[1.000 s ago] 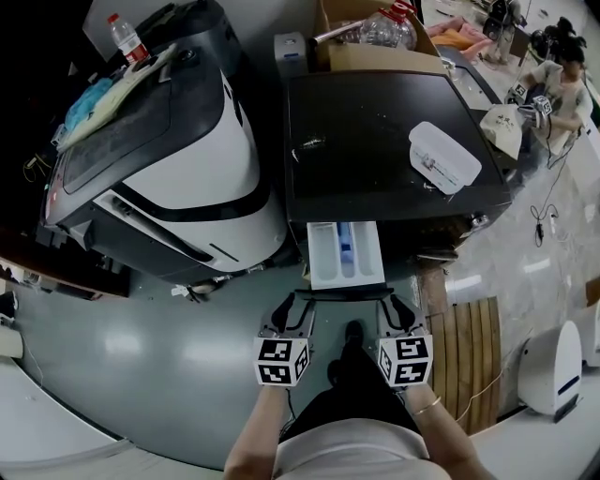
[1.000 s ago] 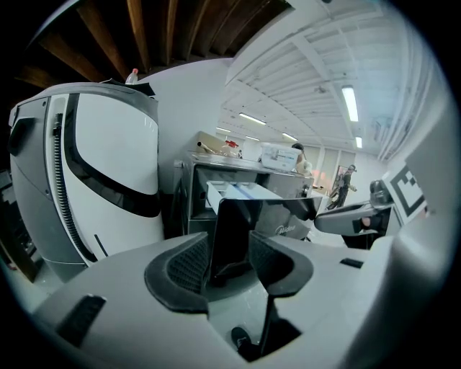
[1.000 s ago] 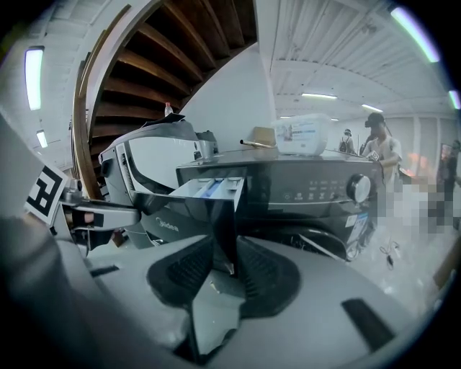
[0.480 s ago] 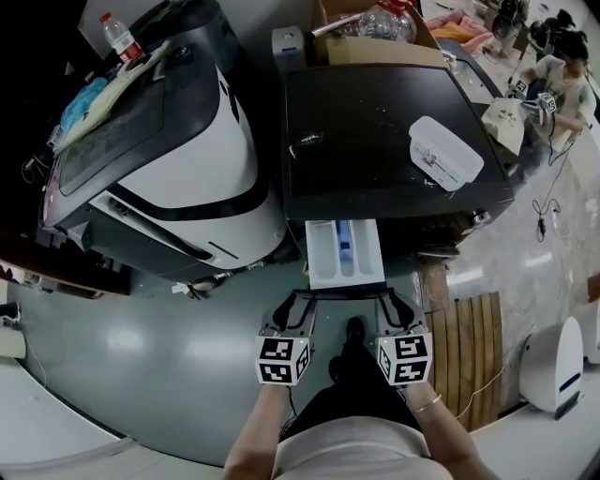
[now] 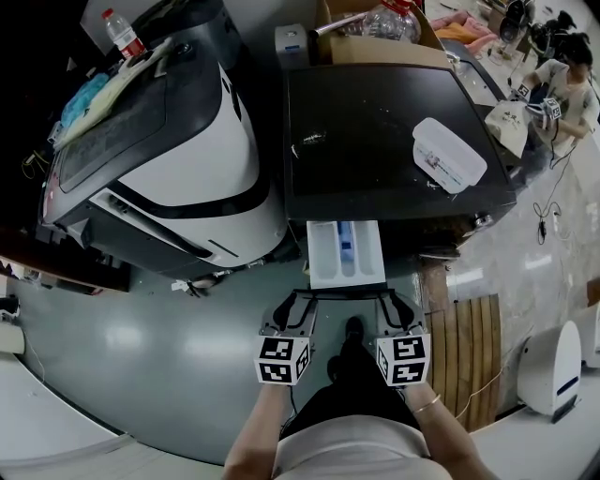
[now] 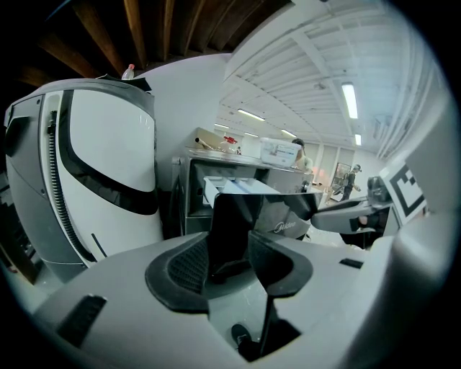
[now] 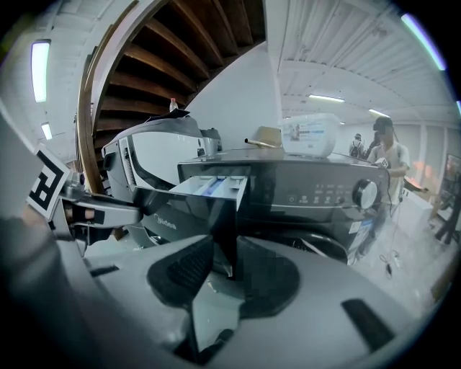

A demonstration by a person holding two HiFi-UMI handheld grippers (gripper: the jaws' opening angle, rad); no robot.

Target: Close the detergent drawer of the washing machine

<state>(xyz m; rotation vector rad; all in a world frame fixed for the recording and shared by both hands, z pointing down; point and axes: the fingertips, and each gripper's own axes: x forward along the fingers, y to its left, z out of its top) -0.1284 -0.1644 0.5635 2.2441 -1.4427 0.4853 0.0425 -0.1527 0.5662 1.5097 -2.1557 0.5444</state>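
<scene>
Left gripper (image 5: 298, 298), right gripper (image 5: 393, 298), clamping detergent drawer (image 5: 345, 253)

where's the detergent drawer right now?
Head view centre: detergent drawer sticks out of the black washing machine, panel ends held by left gripper and right gripper.

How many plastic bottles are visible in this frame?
2. A small red-capped bottle on the white machine, top left; a large clear bottle in the cardboard box behind the black washer. The box may hide more.
</scene>
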